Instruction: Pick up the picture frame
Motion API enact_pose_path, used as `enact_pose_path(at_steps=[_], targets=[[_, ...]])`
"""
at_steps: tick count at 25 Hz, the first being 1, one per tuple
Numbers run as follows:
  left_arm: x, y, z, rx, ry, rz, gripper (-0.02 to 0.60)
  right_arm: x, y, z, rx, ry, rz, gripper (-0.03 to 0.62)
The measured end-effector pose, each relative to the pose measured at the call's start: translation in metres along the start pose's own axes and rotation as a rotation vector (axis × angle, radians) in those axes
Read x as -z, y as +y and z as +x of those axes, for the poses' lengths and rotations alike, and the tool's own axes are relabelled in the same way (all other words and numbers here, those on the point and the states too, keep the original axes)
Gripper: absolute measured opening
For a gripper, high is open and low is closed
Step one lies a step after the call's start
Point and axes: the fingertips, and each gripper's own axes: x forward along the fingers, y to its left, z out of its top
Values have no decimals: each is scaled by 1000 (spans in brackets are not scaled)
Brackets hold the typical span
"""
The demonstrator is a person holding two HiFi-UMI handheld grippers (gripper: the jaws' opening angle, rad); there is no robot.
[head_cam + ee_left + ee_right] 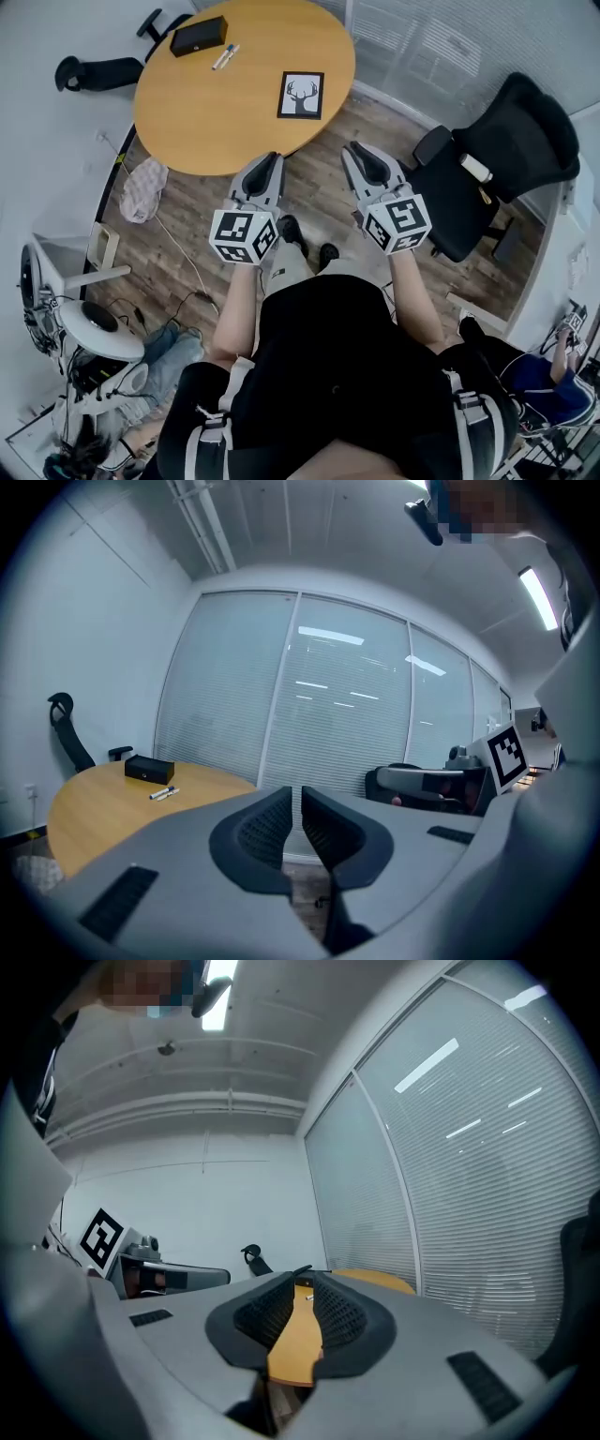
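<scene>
The picture frame (301,95) lies flat near the three o'clock edge of the round desk (216,122), at twelve o'clock from me. I judge this the approach. Both tongs hang short of the desk, my left tongs (270,165) closed on nothing and my right tongs (358,156) barely parted, empty. Next I should reach forward, open wide and straddle one frame edge.

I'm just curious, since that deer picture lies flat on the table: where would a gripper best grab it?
Probably by the near border. The picture frame lies flat, face up, close to the round table's near rim, so only its thin edges offer a hold. Come in low from that rim's side, lift that edge, and pinch front and back.
</scene>
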Motion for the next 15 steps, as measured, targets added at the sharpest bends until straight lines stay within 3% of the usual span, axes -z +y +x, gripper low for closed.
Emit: enact_pose_path(at_steps=[5,10,15], targets=[[19,19,31,31,37,-29,94,17,-17,28,6,33,21,101],[27,57,78,35,56,-67,97,27,-43,74,11,70,57,103],[6,104,135,50,44,-78,104,11,-74,141,27,89,52,103]])
